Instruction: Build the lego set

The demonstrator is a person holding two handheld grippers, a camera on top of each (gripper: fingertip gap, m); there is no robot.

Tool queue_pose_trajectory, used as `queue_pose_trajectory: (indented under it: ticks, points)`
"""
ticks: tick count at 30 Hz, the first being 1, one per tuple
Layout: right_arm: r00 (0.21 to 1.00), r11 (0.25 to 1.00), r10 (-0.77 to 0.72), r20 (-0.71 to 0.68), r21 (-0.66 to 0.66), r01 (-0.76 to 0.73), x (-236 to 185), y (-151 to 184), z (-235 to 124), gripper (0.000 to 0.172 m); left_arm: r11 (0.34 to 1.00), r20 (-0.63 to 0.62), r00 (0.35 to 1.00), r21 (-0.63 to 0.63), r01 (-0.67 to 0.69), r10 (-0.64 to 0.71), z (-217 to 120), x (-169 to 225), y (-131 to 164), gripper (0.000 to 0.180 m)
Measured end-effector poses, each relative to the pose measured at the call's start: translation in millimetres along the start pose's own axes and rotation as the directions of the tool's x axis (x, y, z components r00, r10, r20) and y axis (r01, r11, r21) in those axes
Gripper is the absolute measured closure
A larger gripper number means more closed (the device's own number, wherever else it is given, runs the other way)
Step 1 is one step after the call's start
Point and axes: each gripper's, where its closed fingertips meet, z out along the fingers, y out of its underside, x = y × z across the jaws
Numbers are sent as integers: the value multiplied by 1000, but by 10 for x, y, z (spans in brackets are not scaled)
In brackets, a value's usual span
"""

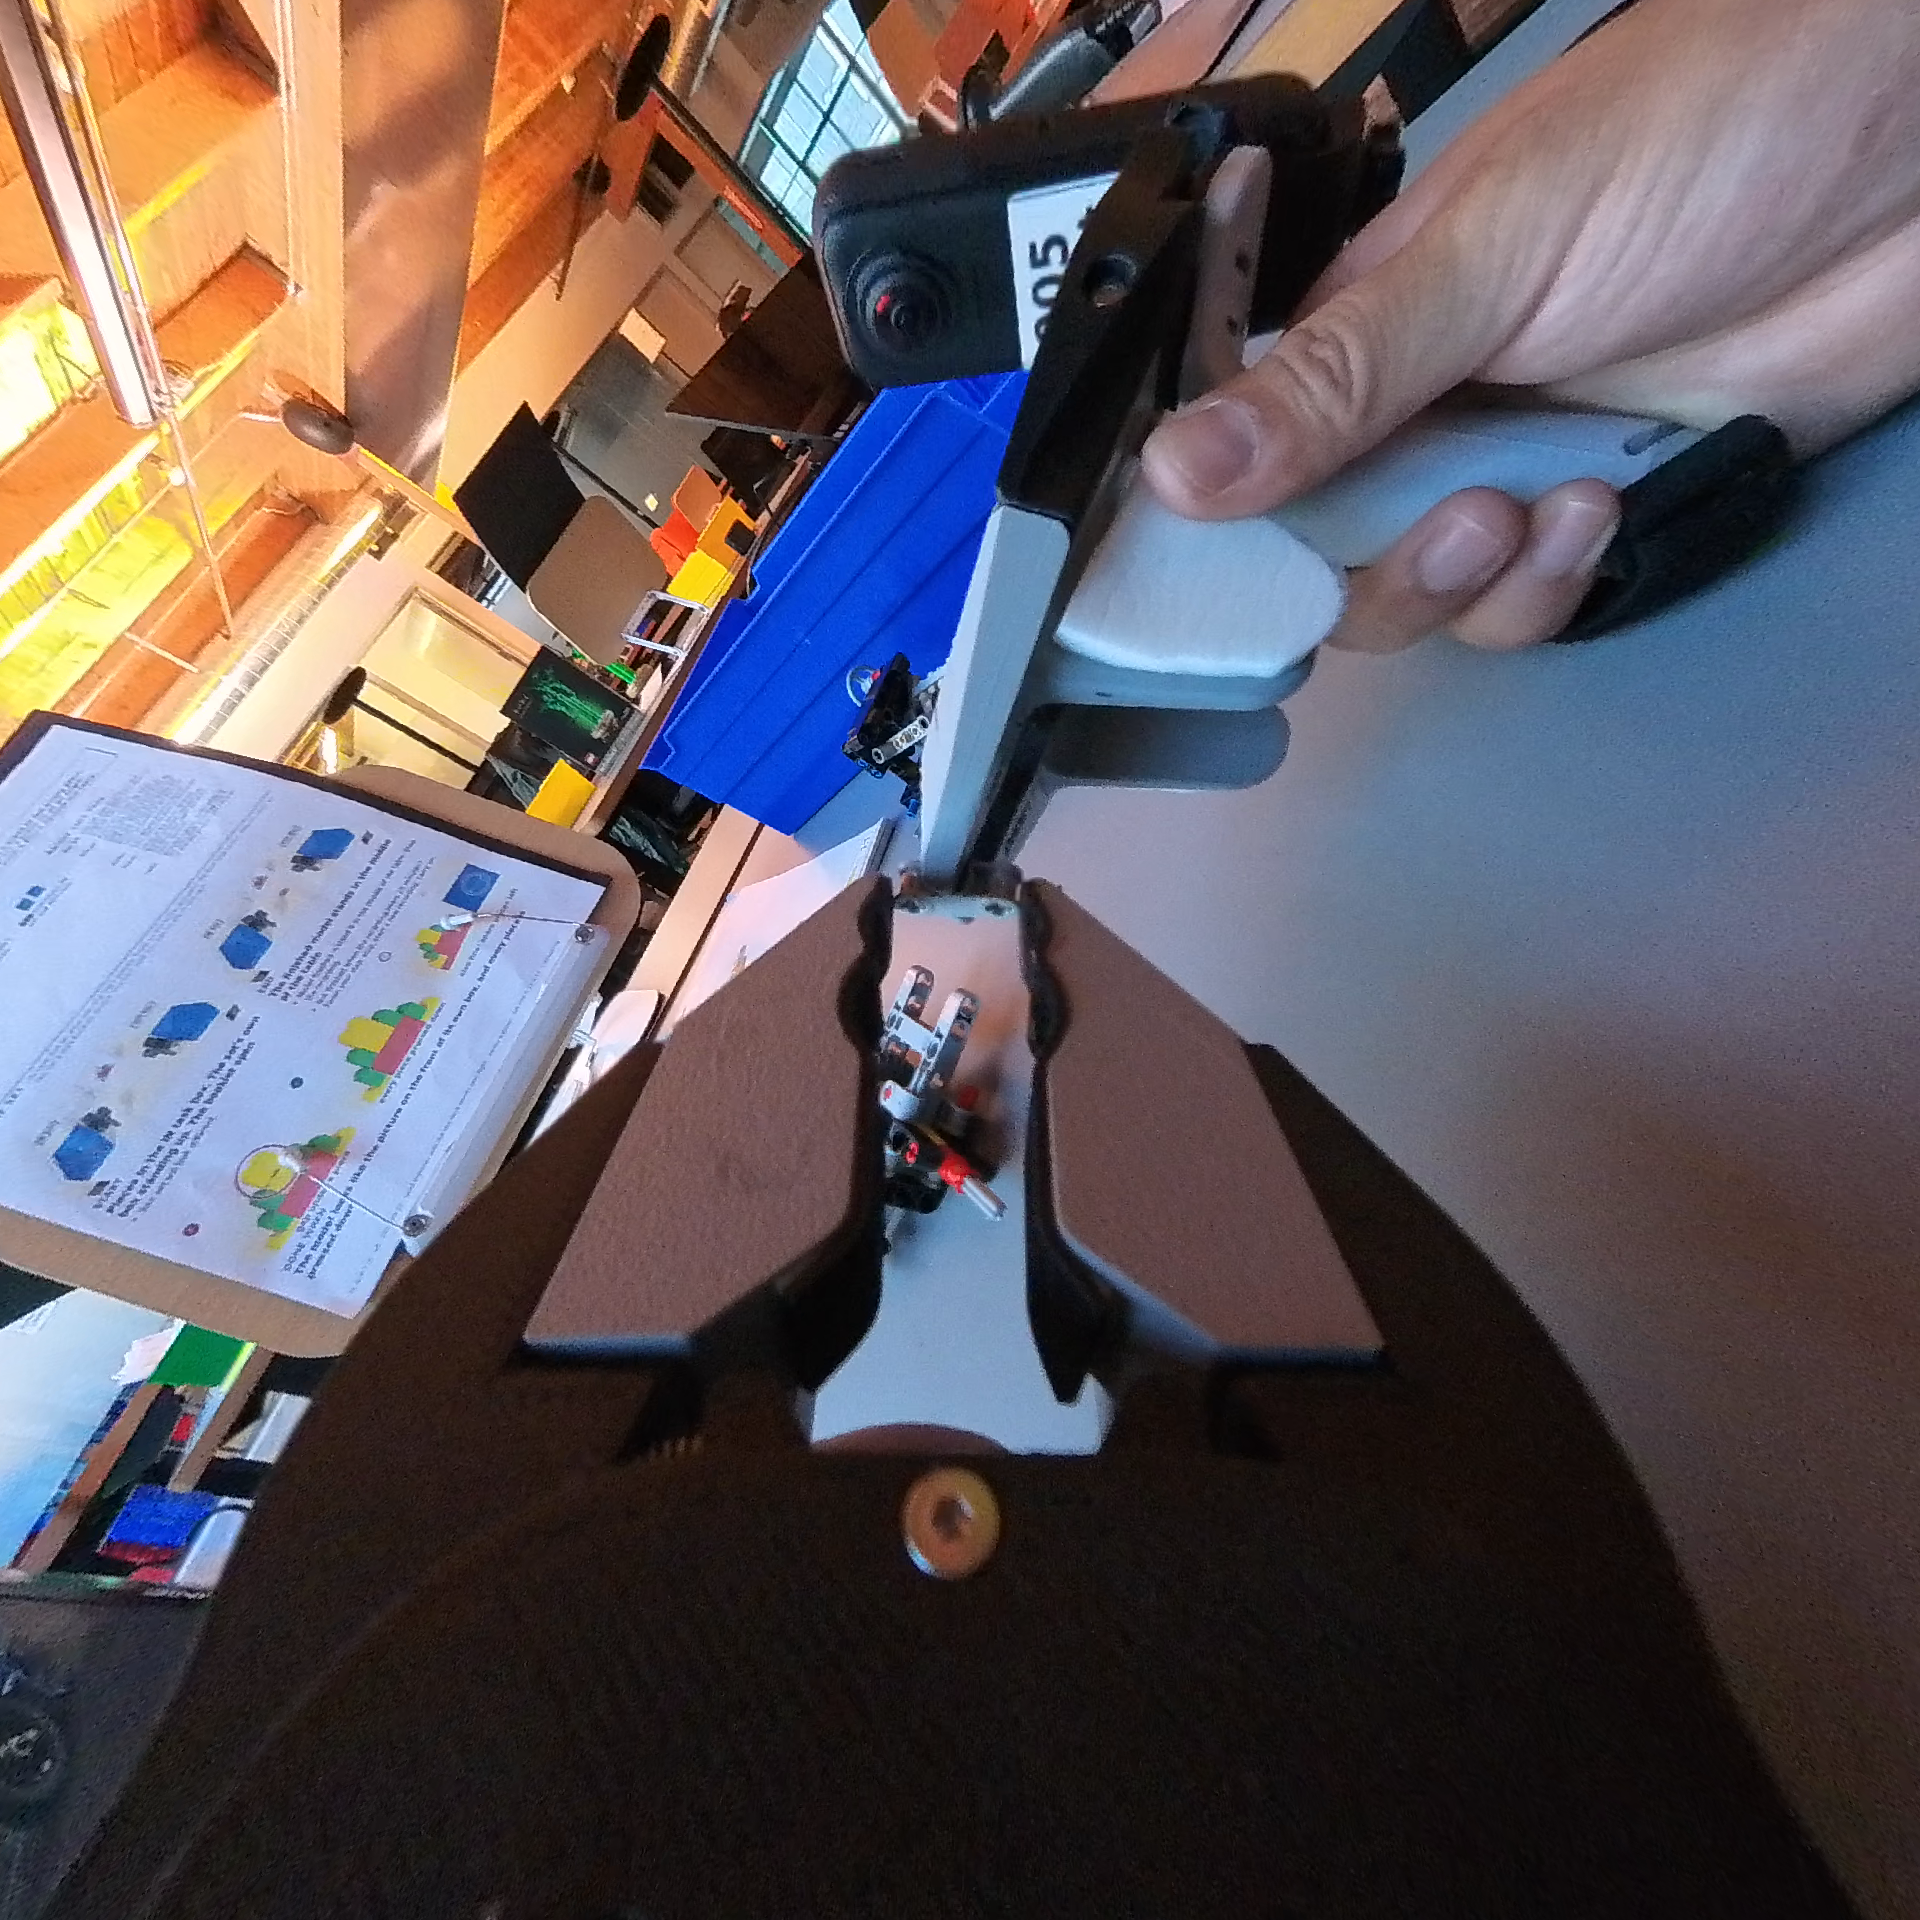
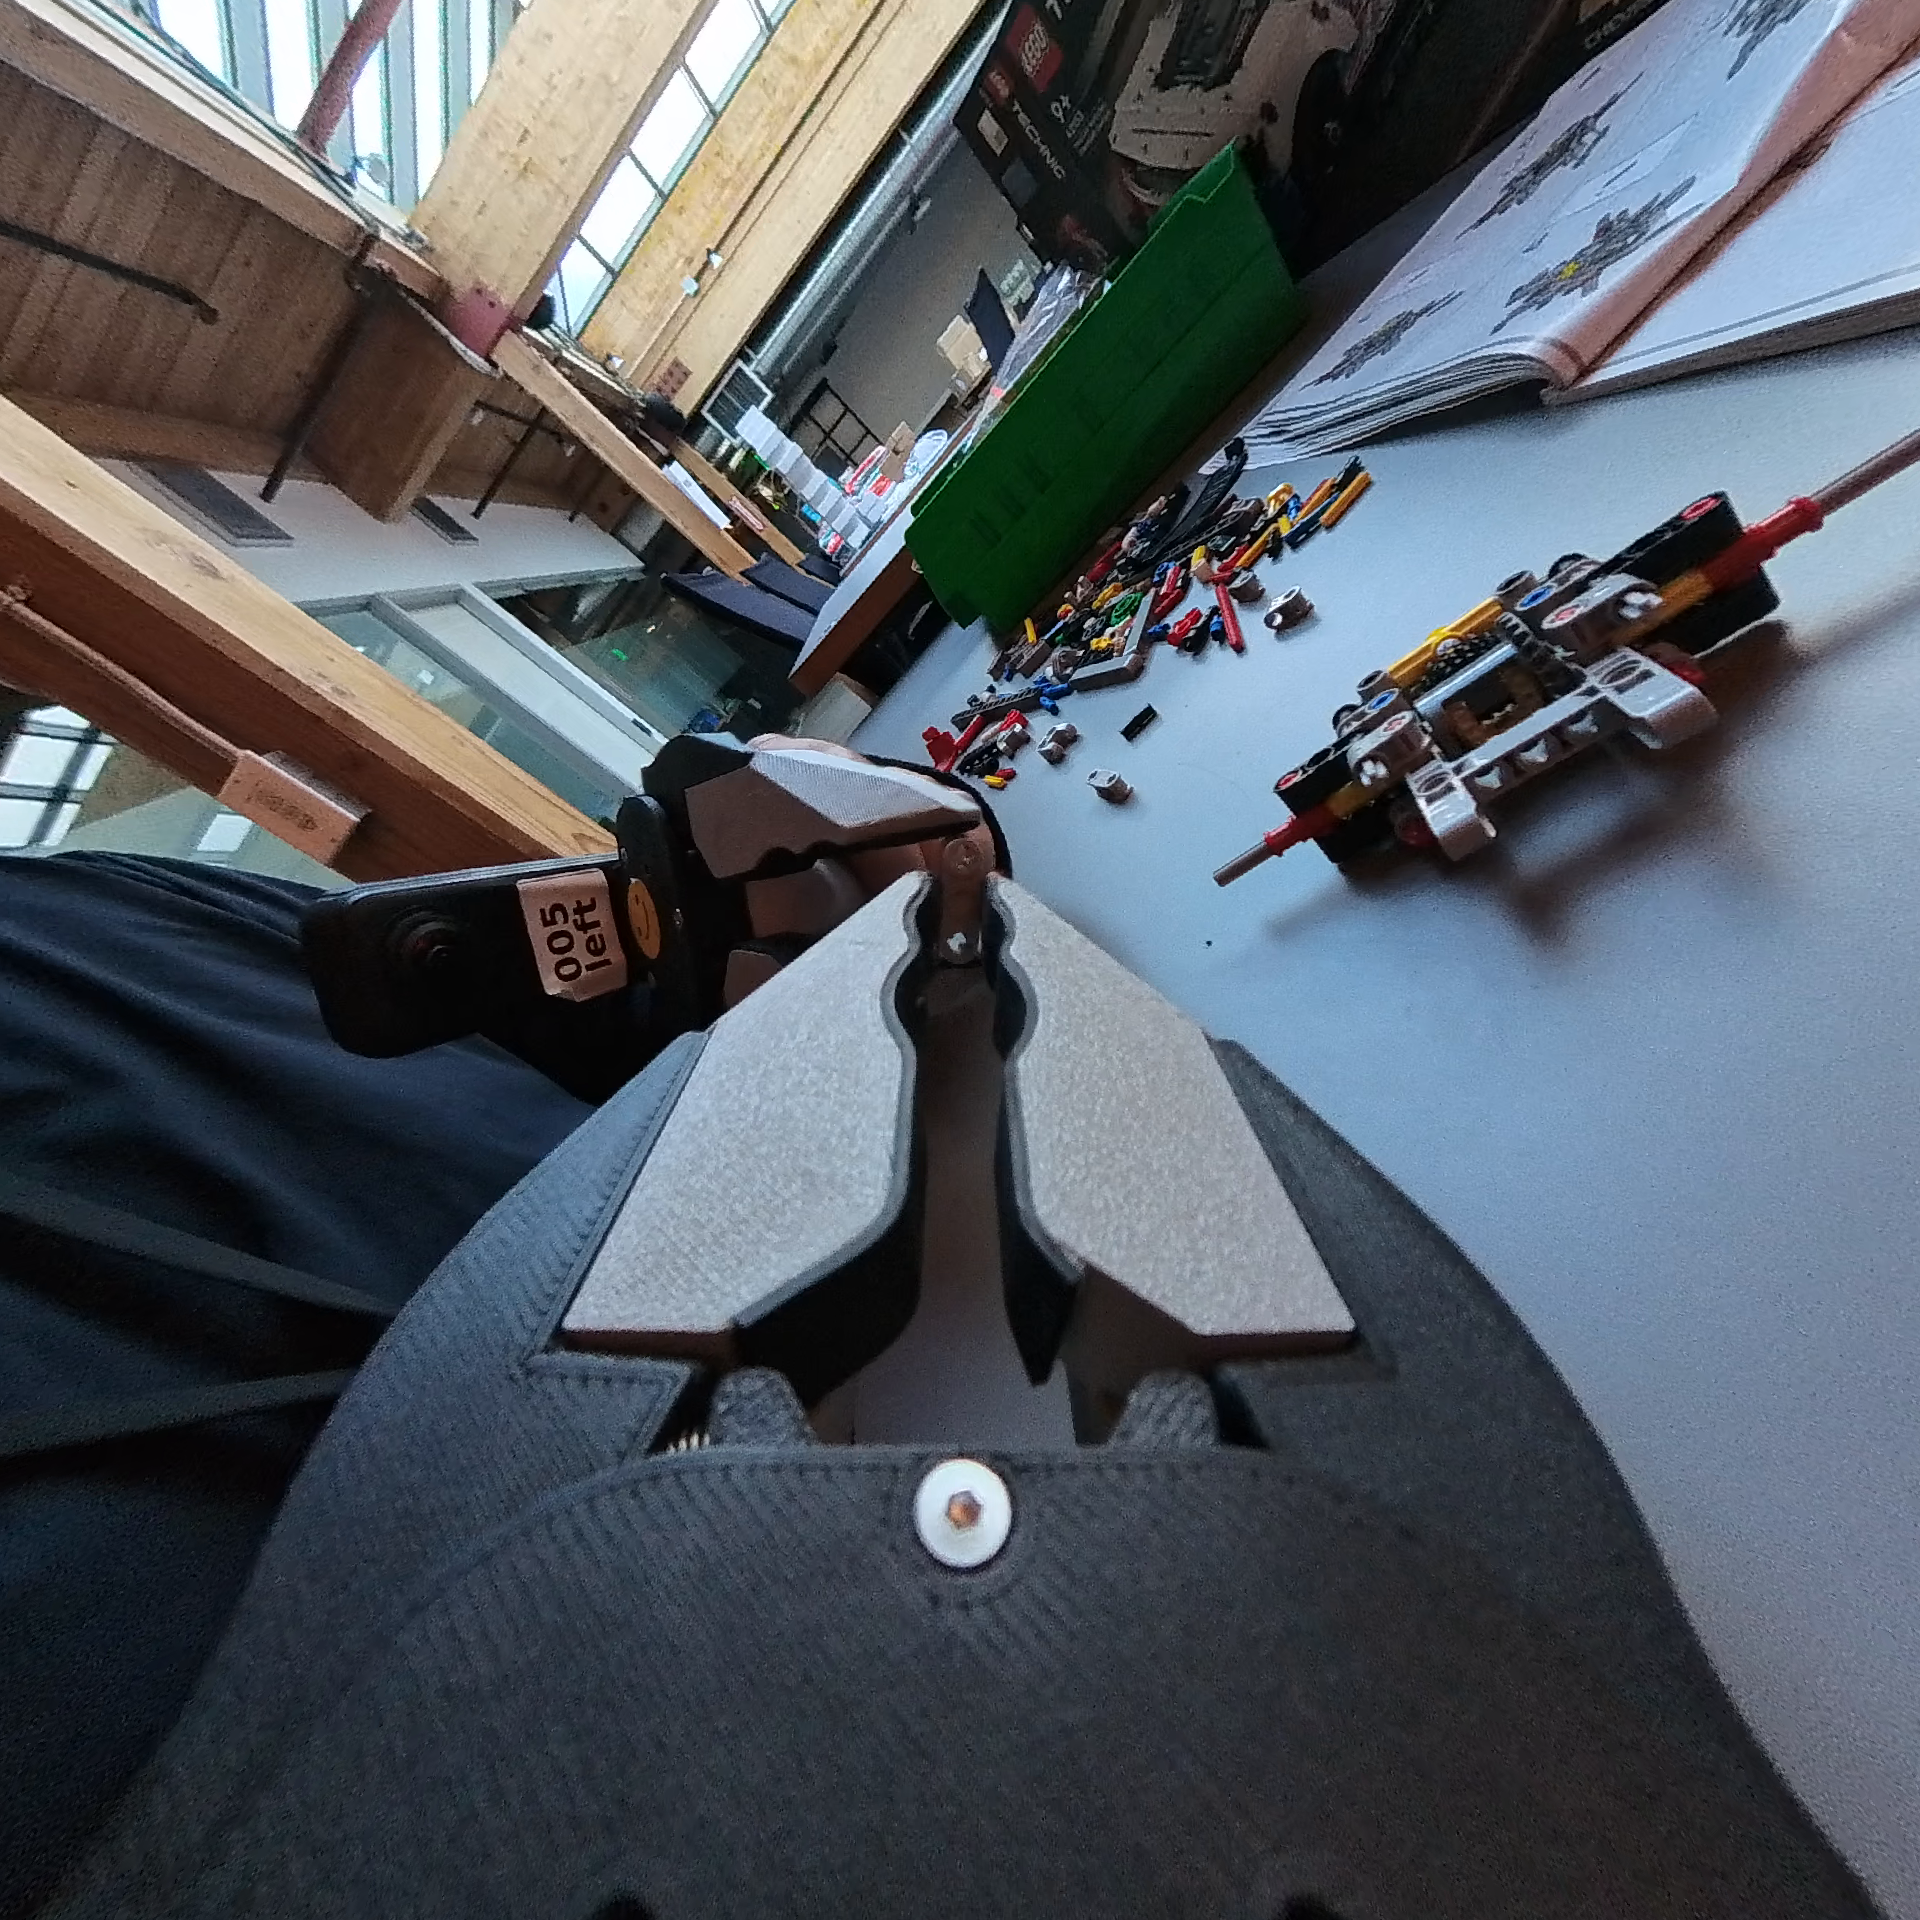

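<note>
A grey table (image 2: pixel 1455 1143) in a timber-beamed workshop carries everything. Above its near edge, the left gripper (image 1: pixel 956 902) is narrowed onto the two ends of a short light-grey holed plastic beam (image 1: pixel 954 912). The right gripper (image 2: pixel 961 906), almost closed, pinches the same beam's flat faces, probably to steady it in the air. Well beyond lies a part-built grey-and-black brick model (image 2: pixel 1507 707). Behind the model are scattered loose coloured pieces (image 2: pixel 1143 613), then a green plastic bin (image 2: pixel 1122 395).

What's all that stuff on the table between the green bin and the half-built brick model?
A scatter of small loose building pieces lies on the grey table between the green bin and the model, seen in the right wrist view.
</note>
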Motion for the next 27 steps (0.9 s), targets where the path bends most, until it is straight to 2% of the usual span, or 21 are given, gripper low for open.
queue_pose_trajectory:
  ticks: [5,7,21,23,25,27]
  points:
    - [1000,1000,11,22,-13,-11,-22,17,8,168,1000,23,1000,10,-14,14,-2,-23,-12,152]
    - [1000,1000,6,19,-18,-6,-23,24,12,168,1000,2,1000,7,-30,30,-5,16,-2,158]
    - [995,998,-61,79,-27,64,-168,40,-23,168,988,50,989,60,-141,138,-77,22,-133,159]
    - [993,993,-104,50,-42,106,-157,50,-35,168,990,45,991,67,-126,123,-73,34,-140,159]
    - [979,979,-193,-65,-74,188,-30,38,-79,168,996,24,997,33,-79,78,-41,47,-77,155]
    - [944,960,-276,-183,-109,260,141,-23,-205,168,1000,1,1000,-21,21,-21,-18,17,36,150]
